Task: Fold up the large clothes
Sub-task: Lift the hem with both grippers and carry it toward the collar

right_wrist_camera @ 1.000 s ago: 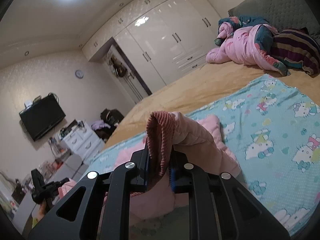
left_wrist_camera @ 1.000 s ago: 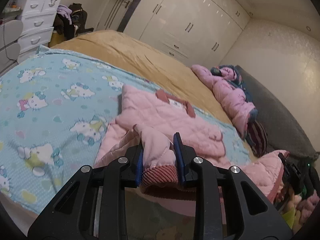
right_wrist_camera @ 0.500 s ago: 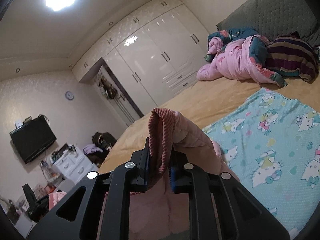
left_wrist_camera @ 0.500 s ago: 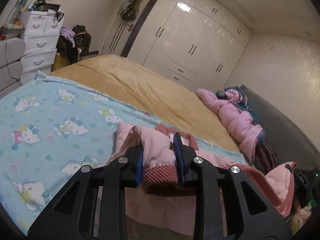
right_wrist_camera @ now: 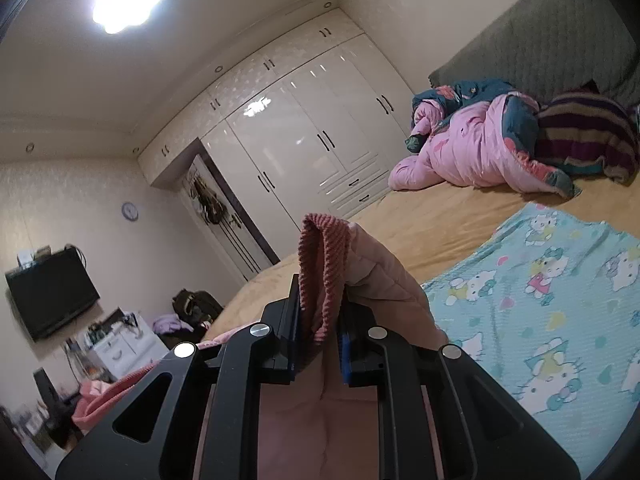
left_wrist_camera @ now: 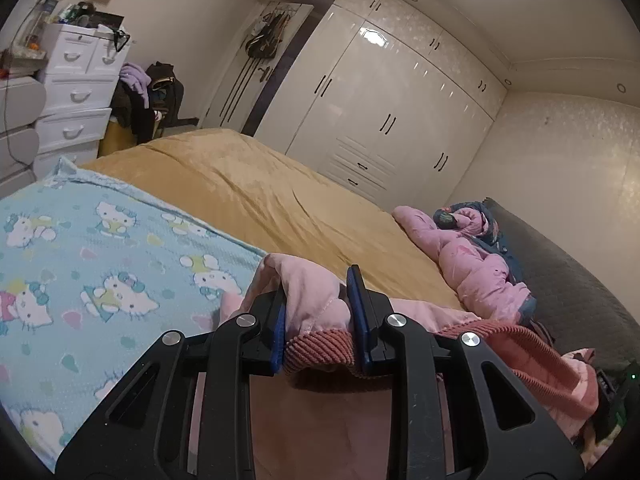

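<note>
A pink quilted jacket (left_wrist_camera: 404,312) with a darker ribbed hem is lifted off the light blue Hello Kitty blanket (left_wrist_camera: 100,264). My left gripper (left_wrist_camera: 320,320) is shut on the jacket's ribbed hem and holds it up above the blanket. My right gripper (right_wrist_camera: 320,340) is shut on another part of the ribbed hem (right_wrist_camera: 320,264), which stands up between the pads. The jacket (right_wrist_camera: 380,292) hangs down below both grippers, so its lower part is hidden. The blanket (right_wrist_camera: 552,300) lies to the right in the right wrist view.
The blanket lies on a bed with a tan cover (left_wrist_camera: 260,188). A heap of pink and dark clothes (right_wrist_camera: 500,144) lies by the grey headboard (right_wrist_camera: 540,40). White wardrobes (left_wrist_camera: 380,120) line the far wall. White drawers (left_wrist_camera: 72,96) stand at the left.
Both grippers have risen and tilted upward with the hem held. The jacket has come up off the blanket, and more wall and ceiling show now.
</note>
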